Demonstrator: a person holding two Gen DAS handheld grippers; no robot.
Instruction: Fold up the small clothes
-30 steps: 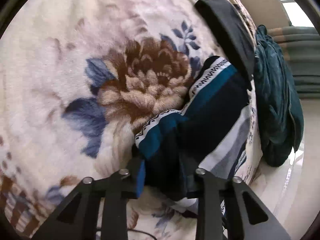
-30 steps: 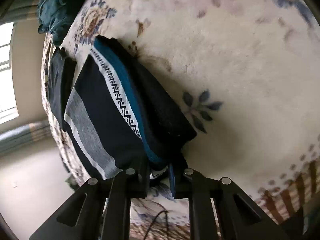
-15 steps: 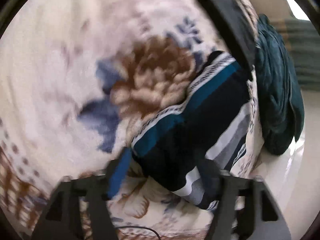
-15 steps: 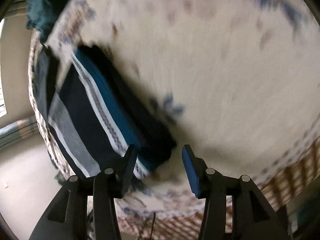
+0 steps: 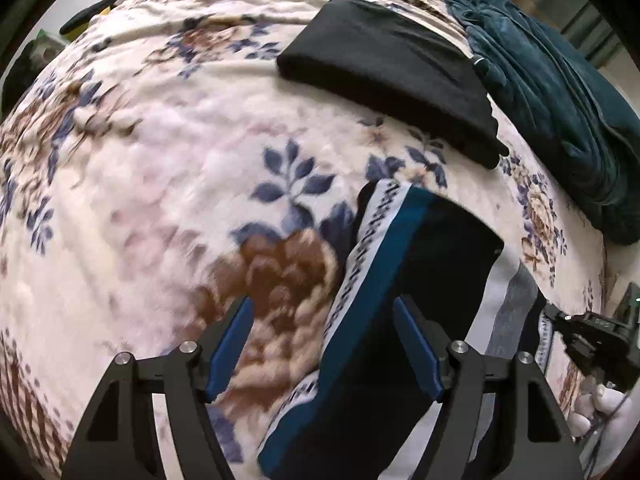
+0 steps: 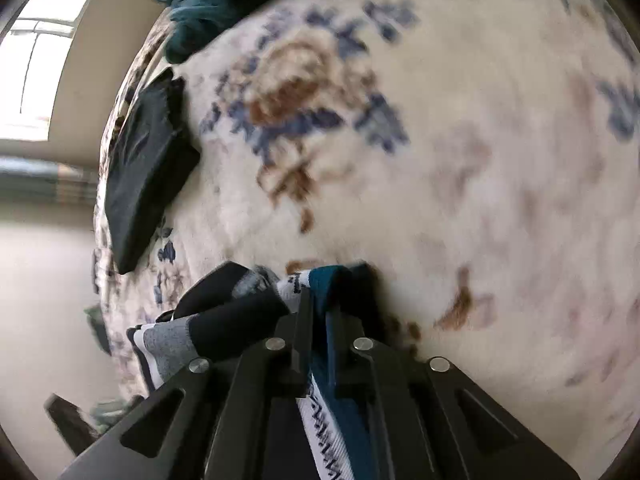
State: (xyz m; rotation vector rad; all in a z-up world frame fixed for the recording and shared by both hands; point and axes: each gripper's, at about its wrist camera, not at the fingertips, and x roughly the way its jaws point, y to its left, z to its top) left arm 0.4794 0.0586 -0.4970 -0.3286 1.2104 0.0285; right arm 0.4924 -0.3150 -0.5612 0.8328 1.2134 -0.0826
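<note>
On the floral fleece bed blanket [image 5: 168, 184]: striped navy-teal folded garment [image 5: 404, 292].
Right tongs [image 6: 318, 312] clenched on its teal band; left tongs [image 5: 322, 344] released, straddling it.

Cream plush bed blanket [image 5: 168, 184] strewn with brown blooms and slate-blue leaves, brown checks along its edge. Striped garment [image 5: 404, 304]: navy-black ground, teal band, white stripe with a black zigzag motif, grey and white bands further over. Plain black folded cloth [image 5: 392, 76]. Deep teal velvety heap [image 5: 560, 112], no pattern. Black left gripper [image 5: 322, 354] with blue pads [image 5: 230, 346]; black right gripper [image 6: 320, 320] too. White glove [image 5: 604, 408].
</note>
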